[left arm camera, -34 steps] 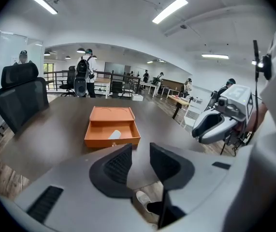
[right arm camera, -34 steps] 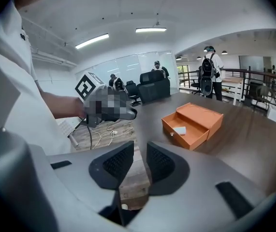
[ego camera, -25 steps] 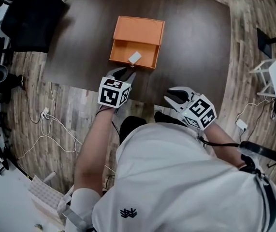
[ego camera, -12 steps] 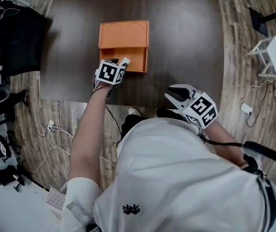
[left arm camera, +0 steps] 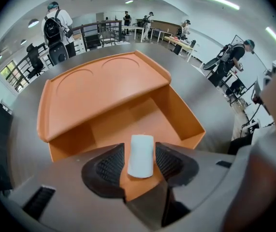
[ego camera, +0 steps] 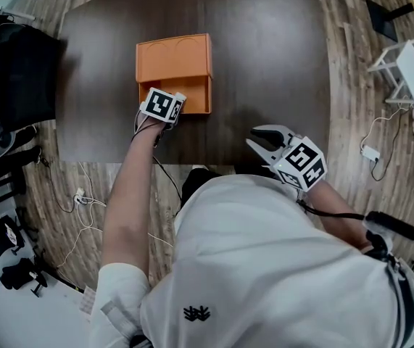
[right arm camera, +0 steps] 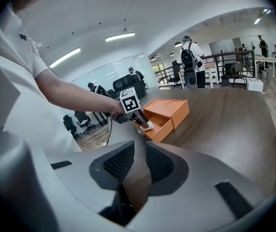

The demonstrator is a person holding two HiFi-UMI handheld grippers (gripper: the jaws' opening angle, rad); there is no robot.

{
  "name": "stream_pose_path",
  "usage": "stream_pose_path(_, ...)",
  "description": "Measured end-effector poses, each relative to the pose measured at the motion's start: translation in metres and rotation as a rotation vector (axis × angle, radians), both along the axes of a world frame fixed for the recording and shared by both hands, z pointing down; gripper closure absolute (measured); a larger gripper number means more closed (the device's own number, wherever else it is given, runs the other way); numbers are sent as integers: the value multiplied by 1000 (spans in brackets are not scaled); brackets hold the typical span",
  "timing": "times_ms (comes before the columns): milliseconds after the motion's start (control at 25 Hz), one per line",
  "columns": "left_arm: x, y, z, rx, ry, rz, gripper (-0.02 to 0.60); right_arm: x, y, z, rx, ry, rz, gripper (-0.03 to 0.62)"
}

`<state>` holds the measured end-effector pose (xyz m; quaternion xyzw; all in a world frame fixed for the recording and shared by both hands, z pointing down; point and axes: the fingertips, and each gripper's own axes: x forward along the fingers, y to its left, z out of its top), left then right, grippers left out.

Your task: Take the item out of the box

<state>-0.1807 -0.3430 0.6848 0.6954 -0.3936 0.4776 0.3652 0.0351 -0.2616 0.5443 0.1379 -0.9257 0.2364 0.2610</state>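
Note:
An orange box (ego camera: 174, 60) lies on the dark table (ego camera: 265, 64), its open tray (left arm camera: 176, 120) facing me. A small white item (left arm camera: 141, 155) lies at the tray's near edge. My left gripper (ego camera: 172, 107) reaches into the tray, and its jaws are opening. The item sits between the two pads (left arm camera: 109, 166) with a thin gap on each side. My right gripper (ego camera: 254, 139) hovers near the table's front edge, to the right of the box. It is open with nothing between its jaws (right arm camera: 140, 156). The right gripper view shows the box (right arm camera: 169, 112) and the left gripper (right arm camera: 140, 121) from the side.
Black chairs and bags (ego camera: 18, 71) stand left of the table, with cables (ego camera: 76, 194) on the wooden floor. A white stand (ego camera: 410, 64) is at the right. People (left arm camera: 55, 23) stand in the background beyond the table.
My left gripper has moved forward from the table's front edge into the open tray, over the white item. The right gripper has stayed put.

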Motion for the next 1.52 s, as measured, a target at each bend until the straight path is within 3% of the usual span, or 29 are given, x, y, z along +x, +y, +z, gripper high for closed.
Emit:
stream_pose_path(320,1,5,19,-72,-58,59,392,6,-8,2,-8,-2,27,522)
stream_pose_path(640,0,4,18,-61,-70,59,407,13,-7,9,-17,6,39,523)
stream_pose_path(1160,-4,2,-14,45,-25,-51,410,11,2,8,-14,2,-11,525)
stream_pose_path(1520,-19,10,-56,166,62,-171,410,-21,6,10,-9,8,-82,528)
